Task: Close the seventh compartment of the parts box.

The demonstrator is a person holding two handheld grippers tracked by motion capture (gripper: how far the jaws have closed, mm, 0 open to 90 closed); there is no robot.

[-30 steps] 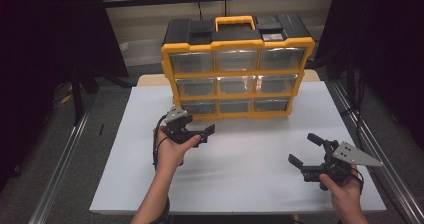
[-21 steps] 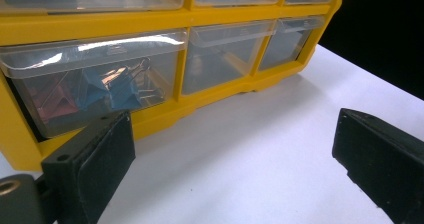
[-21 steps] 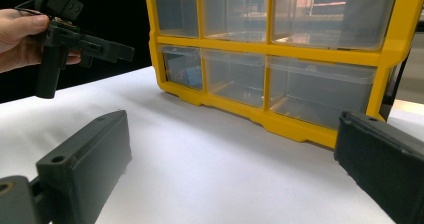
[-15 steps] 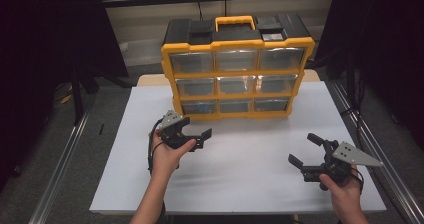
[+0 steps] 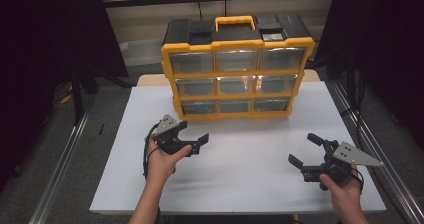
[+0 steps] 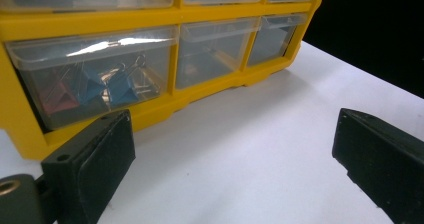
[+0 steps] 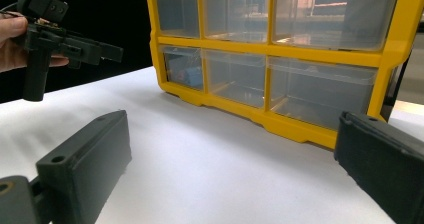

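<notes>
While both tongs [image 5: 192, 135] [image 5: 303, 150] are held released, the bottom-left drawer [image 6: 90, 84] of binder clips is faced for opening.

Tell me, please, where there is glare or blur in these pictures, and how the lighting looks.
High view: dim, the surroundings black, the white table lit evenly, the organizer fairly sharp. Left gripper view: a bright glare streak on the bottom-left drawer, with binder clips visible behind it; the near jaws look soft. Right gripper view: reflections on the upper drawers, and a soft shadow under the organizer.
</notes>
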